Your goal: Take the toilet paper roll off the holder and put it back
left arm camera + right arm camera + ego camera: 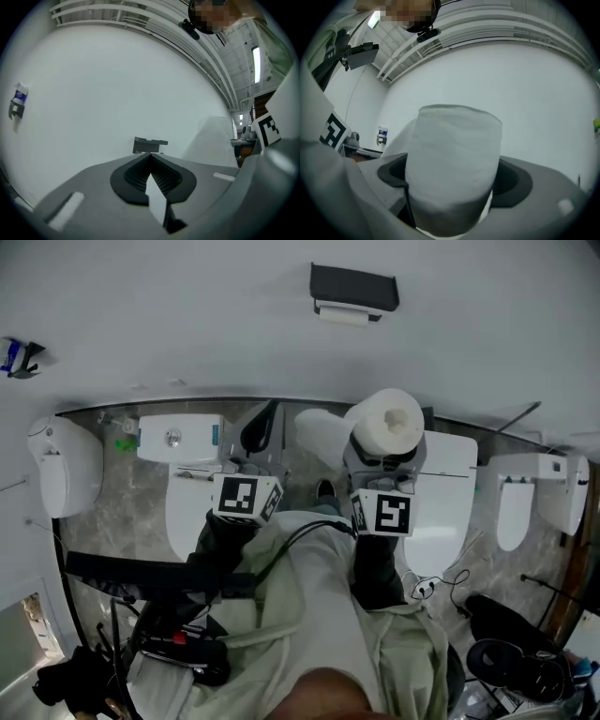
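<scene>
Floor and wall holder
Grey marbled floor (127,512) carries a white toilet (183,493) beside left gripper (255,432) and a second toilet (445,502) right of right gripper (384,451). Black holder (354,287) on wall ahead.

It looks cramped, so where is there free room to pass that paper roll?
Open white wall lies left and right of the black wall holder. Lower down is crowded: white toilets, the white paper roll in the right gripper, dark clutter.
</scene>
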`<action>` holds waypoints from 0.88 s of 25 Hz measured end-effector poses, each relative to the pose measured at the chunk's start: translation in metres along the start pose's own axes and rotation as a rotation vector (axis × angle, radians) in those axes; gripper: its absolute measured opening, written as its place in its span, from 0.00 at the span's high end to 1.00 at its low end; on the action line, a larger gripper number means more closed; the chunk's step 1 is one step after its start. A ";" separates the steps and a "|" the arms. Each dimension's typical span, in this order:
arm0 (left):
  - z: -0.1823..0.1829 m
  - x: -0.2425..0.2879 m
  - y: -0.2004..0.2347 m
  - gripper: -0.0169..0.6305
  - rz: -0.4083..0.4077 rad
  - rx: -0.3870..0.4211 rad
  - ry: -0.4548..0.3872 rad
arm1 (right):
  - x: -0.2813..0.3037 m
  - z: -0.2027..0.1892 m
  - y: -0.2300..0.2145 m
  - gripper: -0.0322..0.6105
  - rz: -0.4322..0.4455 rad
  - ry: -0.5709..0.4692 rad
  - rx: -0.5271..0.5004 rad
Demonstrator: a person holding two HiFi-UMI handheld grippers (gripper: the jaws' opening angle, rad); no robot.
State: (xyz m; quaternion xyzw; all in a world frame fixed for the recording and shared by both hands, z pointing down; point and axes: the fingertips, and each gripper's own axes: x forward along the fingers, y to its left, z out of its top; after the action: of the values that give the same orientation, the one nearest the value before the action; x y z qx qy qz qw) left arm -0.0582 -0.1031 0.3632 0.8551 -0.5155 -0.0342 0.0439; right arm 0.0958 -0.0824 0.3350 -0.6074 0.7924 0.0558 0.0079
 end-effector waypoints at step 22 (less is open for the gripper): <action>0.006 -0.016 0.020 0.96 0.082 0.020 -0.027 | 0.031 -0.013 0.025 0.16 0.111 0.009 -0.016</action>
State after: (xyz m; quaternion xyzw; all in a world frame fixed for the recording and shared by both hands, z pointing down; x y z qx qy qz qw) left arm -0.0838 -0.0986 0.3597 0.8331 -0.5509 -0.0389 0.0299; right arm 0.0643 -0.1075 0.3476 -0.5626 0.8246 0.0599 -0.0034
